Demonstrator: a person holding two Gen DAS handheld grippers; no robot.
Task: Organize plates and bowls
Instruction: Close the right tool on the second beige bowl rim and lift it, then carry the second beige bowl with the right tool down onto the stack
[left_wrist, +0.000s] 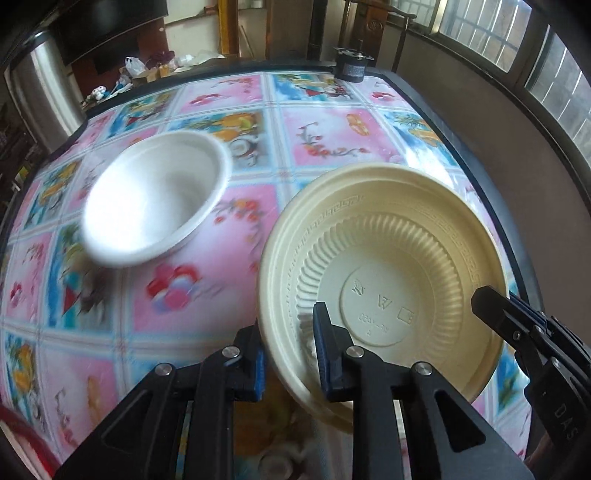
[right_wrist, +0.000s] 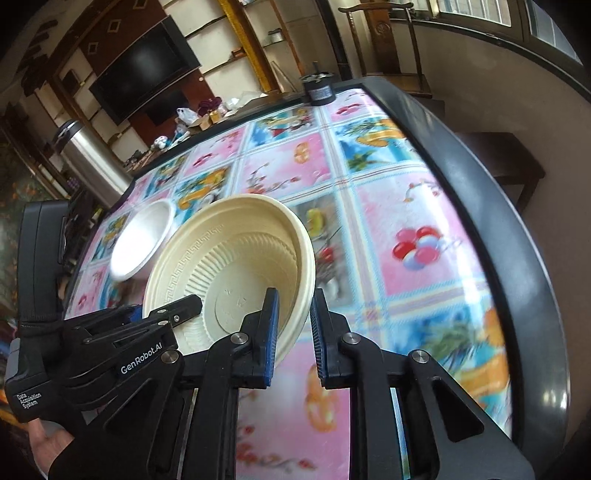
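Observation:
A cream plastic plate (left_wrist: 388, 258) with a ribbed well is held tilted above the table. My left gripper (left_wrist: 288, 350) is shut on its near-left rim, one finger inside and one outside. My right gripper (right_wrist: 293, 332) is shut on the plate's (right_wrist: 236, 258) opposite rim; its finger (left_wrist: 495, 310) shows at the right in the left wrist view. A white bowl (left_wrist: 155, 199) stands on the tablecloth to the left, apart from the plate; it also shows in the right wrist view (right_wrist: 142, 240).
The table (left_wrist: 229, 280) has a pink and blue patterned cloth and a dark rim (right_wrist: 491, 206). A small black device (left_wrist: 352, 64) stands at the far edge. A steel bin (right_wrist: 88, 162) and a chair (right_wrist: 391, 44) stand beyond the table.

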